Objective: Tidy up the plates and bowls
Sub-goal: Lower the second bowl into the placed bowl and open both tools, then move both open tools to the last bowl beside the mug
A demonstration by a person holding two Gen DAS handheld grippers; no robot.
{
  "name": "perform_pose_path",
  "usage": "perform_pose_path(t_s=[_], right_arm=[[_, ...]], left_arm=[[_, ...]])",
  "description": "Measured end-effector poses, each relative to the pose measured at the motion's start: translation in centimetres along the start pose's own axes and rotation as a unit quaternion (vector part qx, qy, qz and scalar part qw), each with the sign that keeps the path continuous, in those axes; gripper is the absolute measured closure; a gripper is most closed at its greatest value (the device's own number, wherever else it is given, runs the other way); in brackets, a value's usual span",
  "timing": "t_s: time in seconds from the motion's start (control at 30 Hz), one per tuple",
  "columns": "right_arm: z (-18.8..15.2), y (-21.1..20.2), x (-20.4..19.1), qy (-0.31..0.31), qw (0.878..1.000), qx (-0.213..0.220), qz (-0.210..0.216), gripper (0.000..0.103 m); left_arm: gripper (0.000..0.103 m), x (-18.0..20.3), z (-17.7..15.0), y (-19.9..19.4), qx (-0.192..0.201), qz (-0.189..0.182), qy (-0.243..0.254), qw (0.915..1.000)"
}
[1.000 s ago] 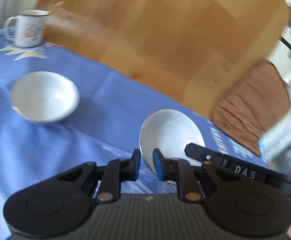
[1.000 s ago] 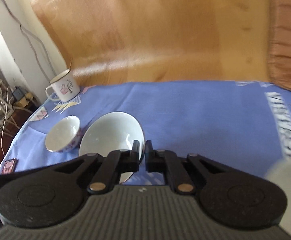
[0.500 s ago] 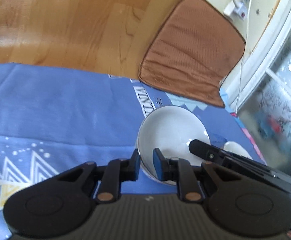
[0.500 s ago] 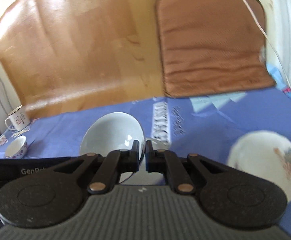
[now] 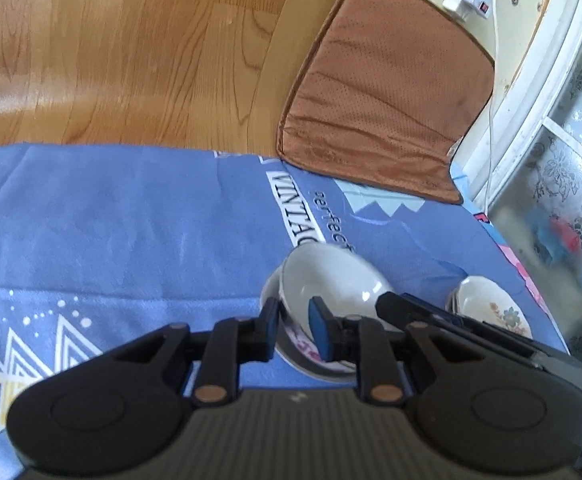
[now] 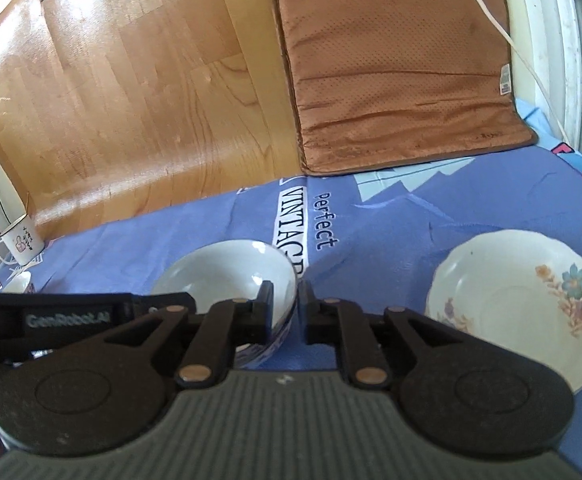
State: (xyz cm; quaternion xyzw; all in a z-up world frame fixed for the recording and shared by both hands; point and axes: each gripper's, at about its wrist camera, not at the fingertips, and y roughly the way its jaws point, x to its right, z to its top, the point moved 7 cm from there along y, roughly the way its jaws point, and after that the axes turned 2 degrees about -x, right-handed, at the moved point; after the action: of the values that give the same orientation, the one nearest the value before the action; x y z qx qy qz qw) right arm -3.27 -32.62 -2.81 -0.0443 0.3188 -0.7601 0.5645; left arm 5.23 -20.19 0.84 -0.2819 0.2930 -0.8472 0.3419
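A white bowl (image 5: 331, 284) sits nested in another bowl (image 5: 303, 356) on the blue cloth. It also shows in the right wrist view (image 6: 231, 276). My left gripper (image 5: 294, 328) straddles the near-left rim, jaws slightly parted on it. My right gripper (image 6: 284, 312) straddles the bowl's right rim, jaws slightly parted. A floral plate (image 6: 519, 312) lies to the right on the cloth; it also shows in the left wrist view (image 5: 491, 308).
A brown cushion (image 6: 403, 68) lies at the far edge on the wooden floor (image 6: 131, 80). A white mug (image 6: 21, 240) and a small bowl (image 6: 17, 282) stand far left. A white cable (image 5: 491, 80) hangs by the window frame.
Both grippers carried the white bowl to the right and lowered it into another bowl beside the floral plate. Both grippers' jaws have parted slightly.
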Motion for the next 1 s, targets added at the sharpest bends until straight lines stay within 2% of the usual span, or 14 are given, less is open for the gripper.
perform_pose_path(t_s=[0.3, 0.4, 0.57, 0.67, 0.8, 1.0], right_arm=[[0.8, -1.8, -0.5, 0.001, 0.999, 0.038, 0.001, 0.086], [1.1, -2.6, -1.3, -0.008, 0.999, 0.052, 0.009, 0.082], [0.6, -3.2, -4.2, -0.046, 0.997, 0.057, 0.037, 0.081], [-0.4, -2.4, -6.4, -0.074, 0.995, 0.031, 0.065, 0.081], [-2.1, -0.5, -9.6, -0.103, 0.989, -0.024, 0.102, 0.081], [-3.5, 1.8, -14.9, -0.130, 0.975, -0.097, 0.154, 0.079]], left_arm=[[0.083, -1.1, 0.8, -2.9, 0.044, 0.013, 0.000, 0.9989], [0.080, -1.9, 0.5, -3.8, 0.055, 0.018, -0.002, 0.9983], [0.080, -4.7, -1.2, -5.0, 0.060, 0.050, -0.011, 0.9969], [0.080, -7.7, -2.5, -5.9, 0.061, 0.077, -0.029, 0.9947], [0.076, -12.8, -3.6, -7.9, 0.069, 0.113, -0.065, 0.9890], [0.075, -21.6, -3.5, -12.6, 0.106, 0.169, -0.137, 0.9703]])
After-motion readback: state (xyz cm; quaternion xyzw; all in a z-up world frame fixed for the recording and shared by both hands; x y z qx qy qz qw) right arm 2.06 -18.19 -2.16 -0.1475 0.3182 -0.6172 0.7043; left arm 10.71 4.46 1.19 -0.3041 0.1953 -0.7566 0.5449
